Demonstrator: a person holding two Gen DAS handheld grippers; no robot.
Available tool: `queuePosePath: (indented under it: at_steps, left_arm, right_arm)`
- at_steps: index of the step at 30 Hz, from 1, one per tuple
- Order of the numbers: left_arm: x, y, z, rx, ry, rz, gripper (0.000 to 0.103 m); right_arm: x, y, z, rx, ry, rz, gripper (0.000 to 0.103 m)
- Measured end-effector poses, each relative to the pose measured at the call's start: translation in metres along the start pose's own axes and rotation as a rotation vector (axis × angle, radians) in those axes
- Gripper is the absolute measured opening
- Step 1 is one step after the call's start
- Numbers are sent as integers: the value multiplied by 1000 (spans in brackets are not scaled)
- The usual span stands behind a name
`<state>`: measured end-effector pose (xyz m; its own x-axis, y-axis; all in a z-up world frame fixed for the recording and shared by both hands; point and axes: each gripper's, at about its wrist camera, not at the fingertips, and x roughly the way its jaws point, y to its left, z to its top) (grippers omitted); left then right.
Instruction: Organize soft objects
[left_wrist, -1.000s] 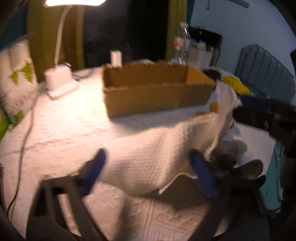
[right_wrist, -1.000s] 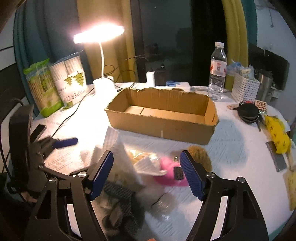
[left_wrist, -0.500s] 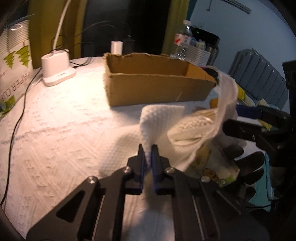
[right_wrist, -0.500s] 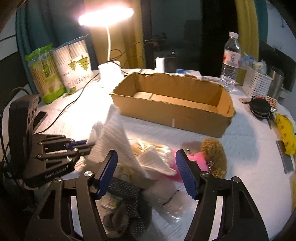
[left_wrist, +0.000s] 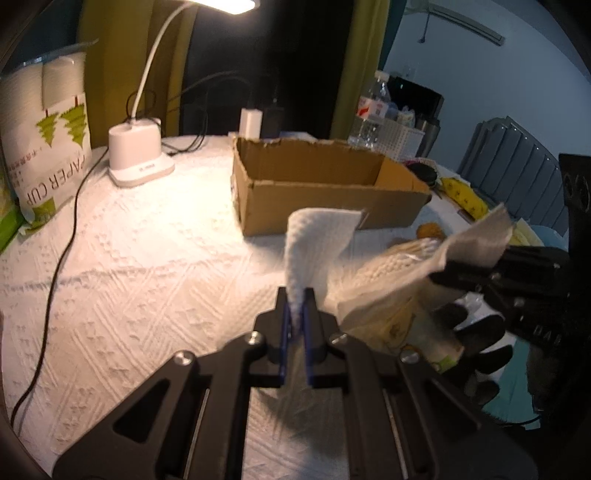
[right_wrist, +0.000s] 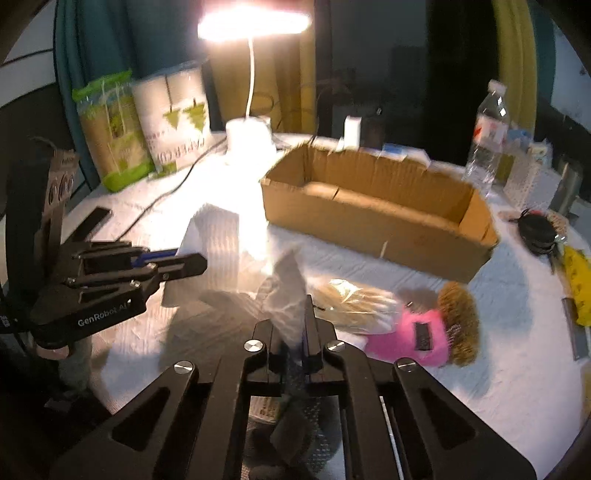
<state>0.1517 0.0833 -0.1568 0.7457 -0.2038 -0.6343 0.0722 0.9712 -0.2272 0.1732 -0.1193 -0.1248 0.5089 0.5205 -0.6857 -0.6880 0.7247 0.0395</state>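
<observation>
A white textured cloth (left_wrist: 317, 236) hangs stretched between both grippers above the table. My left gripper (left_wrist: 295, 325) is shut on one corner of it; it also shows in the right wrist view (right_wrist: 173, 258). My right gripper (right_wrist: 295, 332) is shut on the other corner (right_wrist: 286, 291); it shows at the right of the left wrist view (left_wrist: 454, 269). An open cardboard box (right_wrist: 373, 214) stands behind, seemingly empty. Below the cloth lie a pink fuzzy item (right_wrist: 413, 336), a brown furry item (right_wrist: 458, 317), a clear bag (right_wrist: 354, 299) and dark gloves (left_wrist: 476, 339).
A lit desk lamp (left_wrist: 138, 162) with a cable (left_wrist: 55, 273) stands at the back left beside paper-cup packs (left_wrist: 44, 140). A water bottle (right_wrist: 487, 133), a white basket (right_wrist: 524, 177), a black round item (right_wrist: 535, 229) and a yellow item (right_wrist: 578, 284) lie to the right.
Both grippers went from open to shut on the cloth: the left closed first, then the right. The cloth is lifted and stretched between them.
</observation>
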Motion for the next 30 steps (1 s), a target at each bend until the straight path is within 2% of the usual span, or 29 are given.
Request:
queuePosePath:
  at_steps: [15, 30]
  left_arm:
    - [-39, -17, 35, 40, -145, -14, 6]
    - [-70, -51, 80, 104, -283, -32, 6]
  right_arm:
    - [-73, -16, 39, -25, -227, -68, 6]
    - [-104, -30, 63, -47, -328, -76, 6]
